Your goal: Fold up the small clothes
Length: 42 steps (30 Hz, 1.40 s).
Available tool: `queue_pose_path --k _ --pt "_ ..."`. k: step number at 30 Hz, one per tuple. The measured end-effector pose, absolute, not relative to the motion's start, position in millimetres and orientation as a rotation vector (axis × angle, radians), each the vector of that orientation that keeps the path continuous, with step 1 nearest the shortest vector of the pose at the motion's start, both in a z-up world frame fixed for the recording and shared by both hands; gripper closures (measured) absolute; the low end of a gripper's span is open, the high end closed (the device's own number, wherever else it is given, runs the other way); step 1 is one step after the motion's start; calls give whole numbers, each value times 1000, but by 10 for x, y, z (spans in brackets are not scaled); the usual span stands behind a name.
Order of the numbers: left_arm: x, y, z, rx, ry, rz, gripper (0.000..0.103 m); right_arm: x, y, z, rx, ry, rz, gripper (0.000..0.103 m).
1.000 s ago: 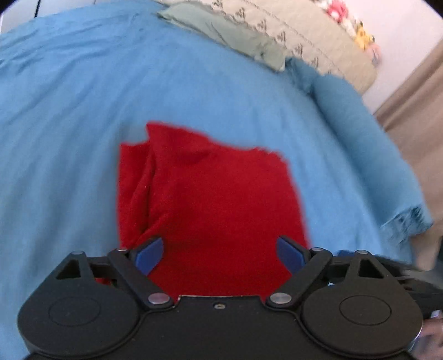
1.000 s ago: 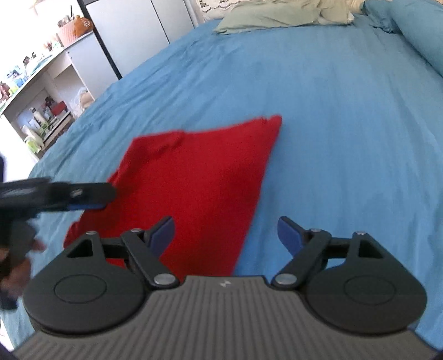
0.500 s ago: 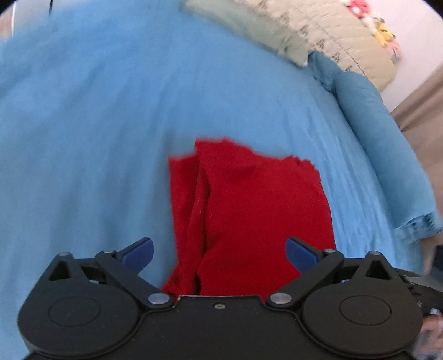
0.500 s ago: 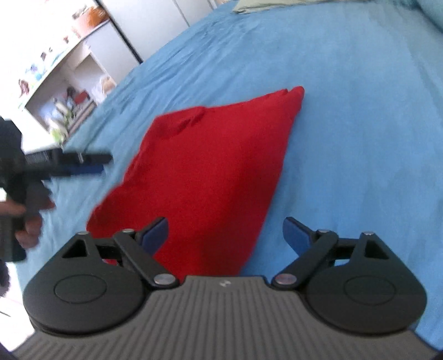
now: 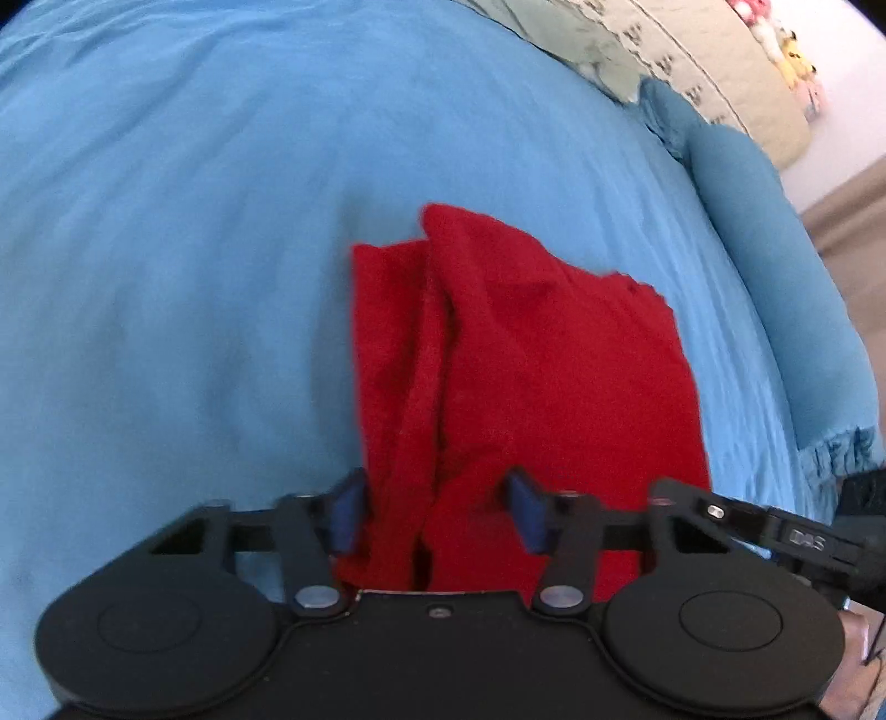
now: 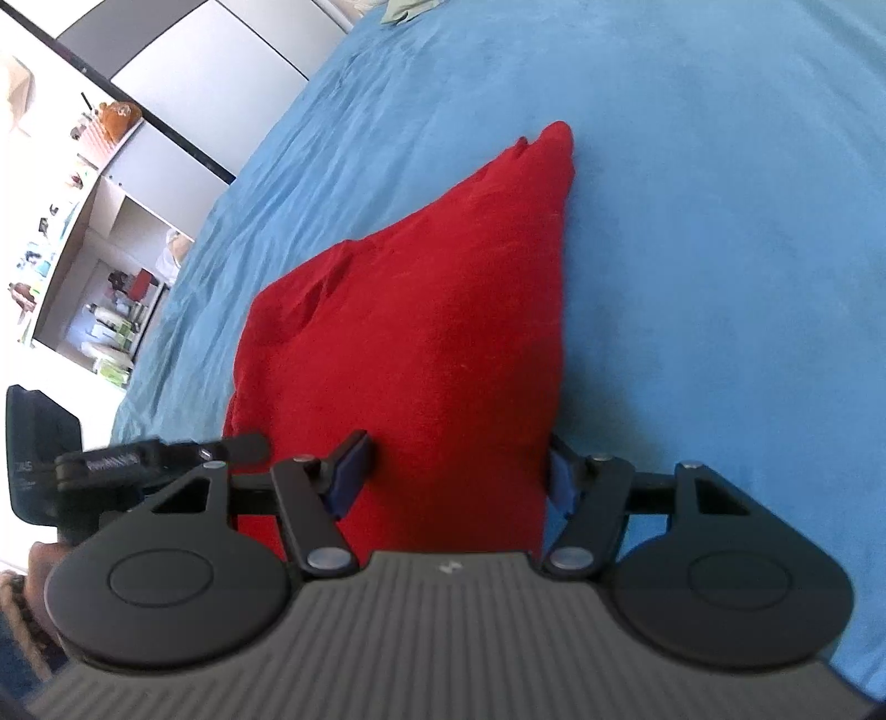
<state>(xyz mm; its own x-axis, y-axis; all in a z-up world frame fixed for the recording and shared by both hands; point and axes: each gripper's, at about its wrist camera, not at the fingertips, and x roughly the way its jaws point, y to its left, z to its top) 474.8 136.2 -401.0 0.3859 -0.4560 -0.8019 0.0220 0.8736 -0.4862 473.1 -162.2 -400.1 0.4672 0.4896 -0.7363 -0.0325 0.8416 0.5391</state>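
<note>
Both tongs now straddle garment.

Garment flat on the bedspread, pillows behind, shelves off left.

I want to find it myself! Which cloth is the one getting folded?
Look at the big blue bedspread that covers the bed. Near its closest edge lies a red cloth, partly folded, with both grippers' blue fingers around its near end. It's the only bright red thing; the pale green cloth lies far off.
</note>
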Motion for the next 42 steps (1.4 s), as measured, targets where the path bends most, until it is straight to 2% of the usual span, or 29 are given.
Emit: queue_pose_path --k 3,5,7,14,20,25,26,28,30,31,32,36,38,40,42 --pt "4730 1215 -3952 -343 1135 -273 62 4736 -1574 -3995 470 1054 302 35" --pt "4706 1057 -3858 -237 1112 -267 70 4734 -1527 -3936 442 1047 309 54" --pt "4657 917 -3755 -142 1085 -265 77 4708 -1466 -3830 394 1024 309 58" --pt "4470 813 -3452 -174 1050 -319 79 4505 -1503 -3446 352 955 313 61" --pt "4082 509 -3300 -198 1061 -382 79 4058 -1811 -3165 311 969 289 61" --pt "3762 178 -3567 -189 1125 -414 79 3686 -2123 -3341 307 1050 226 61" --pt "3725 135 -3652 -164 1126 -399 77 3633 -2185 -3438 313 1065 215 61" --pt "3680 144 -3802 -164 1120 -371 61 3553 -2287 -3640 338 1067 225 59" --pt "3680 248 -3883 -218 1124 -326 31 3531 -2365 -3750 369 1048 210 48" --pt "3685 306 -3902 -236 1125 -309 27 3523 -2392 -3765 379 1038 208 42" --pt "3680 349 -3899 -247 1123 -303 25 3519 -2418 -3766 390 1034 204 36" --pt "3590 452 -3725 -247 1109 -280 25 3366 -2419 -3554 378 1015 171 25" --pt "3456 449 -3580 -229 1093 -282 24 3219 -2417 -3449 372 1001 174 16" --pt "3293 420 -3498 -182 1089 -297 18 3065 -2345 -3396 332 1016 174 15" --pt "3177 392 -3560 -128 1115 -301 17 2916 -2263 -3434 295 1043 176 15"
